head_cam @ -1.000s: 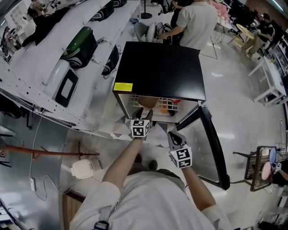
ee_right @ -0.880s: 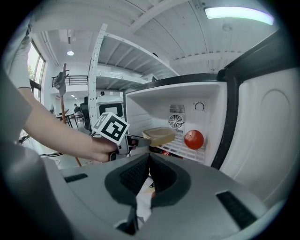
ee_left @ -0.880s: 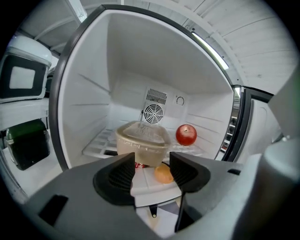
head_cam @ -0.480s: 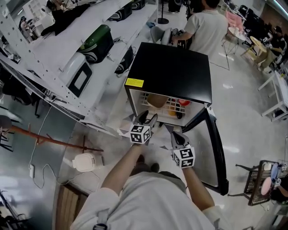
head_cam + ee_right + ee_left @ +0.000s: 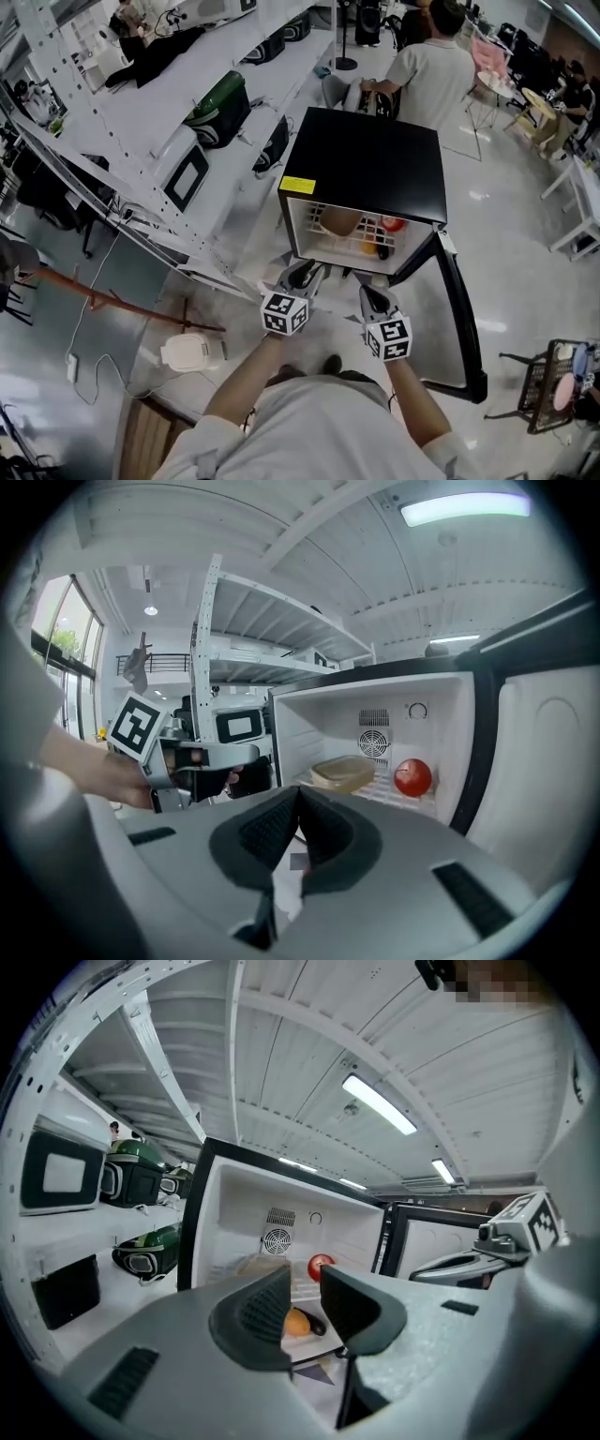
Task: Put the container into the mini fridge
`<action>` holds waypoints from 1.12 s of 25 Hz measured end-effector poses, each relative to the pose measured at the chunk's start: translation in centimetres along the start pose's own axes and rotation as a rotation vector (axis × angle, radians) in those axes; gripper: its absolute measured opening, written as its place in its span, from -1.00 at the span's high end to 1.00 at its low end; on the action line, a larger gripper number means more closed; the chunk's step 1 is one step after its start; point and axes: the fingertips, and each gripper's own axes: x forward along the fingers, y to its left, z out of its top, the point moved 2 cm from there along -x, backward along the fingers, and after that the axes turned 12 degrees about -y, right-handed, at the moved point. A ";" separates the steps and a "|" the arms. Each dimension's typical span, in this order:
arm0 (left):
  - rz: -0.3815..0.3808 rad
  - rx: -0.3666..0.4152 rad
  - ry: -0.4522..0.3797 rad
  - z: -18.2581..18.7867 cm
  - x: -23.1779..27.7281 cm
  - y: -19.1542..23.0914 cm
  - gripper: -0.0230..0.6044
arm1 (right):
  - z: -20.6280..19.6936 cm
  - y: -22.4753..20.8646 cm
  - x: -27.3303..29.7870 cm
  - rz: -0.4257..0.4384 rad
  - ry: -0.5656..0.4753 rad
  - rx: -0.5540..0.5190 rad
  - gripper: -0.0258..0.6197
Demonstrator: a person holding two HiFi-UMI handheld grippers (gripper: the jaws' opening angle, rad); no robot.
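Observation:
The black mini fridge (image 5: 370, 164) stands open, its door (image 5: 459, 309) swung to the right. A tan lidded container (image 5: 339, 221) (image 5: 343, 772) (image 5: 251, 1263) sits on the wire shelf inside, with a red fruit (image 5: 412, 777) to its right. Lower down lies an orange fruit (image 5: 296, 1323). My left gripper (image 5: 305, 275) (image 5: 305, 1288) hovers just outside the fridge mouth, its jaws closing with a narrow gap and nothing between them. My right gripper (image 5: 368, 292) (image 5: 299, 803) hangs beside it, shut and empty.
A white rack at left carries a green bag (image 5: 220, 108) and a dark-screened box (image 5: 187, 173). A person (image 5: 427, 66) stands behind the fridge. A white round appliance (image 5: 190, 352) sits on the floor at lower left. A cart (image 5: 562, 370) is at far right.
The left gripper has drawn back from the fridge opening, away from the container, which stays on the shelf. The right gripper has stayed close beside it. The head view has shifted.

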 end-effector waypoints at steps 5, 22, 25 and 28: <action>-0.038 0.012 -0.011 1.5 -2.7 0.0 0.72 | 1.0 1.5 -0.6 -0.057 -0.011 0.003 0.90; -0.222 -0.007 0.003 4.7 -10.6 1.7 0.92 | 3.7 8.6 -4.4 -0.256 -0.054 -0.016 0.90; -0.238 -0.024 0.008 4.8 -11.3 1.5 0.92 | 3.6 9.6 -5.5 -0.290 -0.058 0.013 0.90; -0.247 -0.035 0.016 4.7 -11.9 1.2 0.92 | 3.7 10.4 -6.2 -0.300 -0.063 0.019 0.90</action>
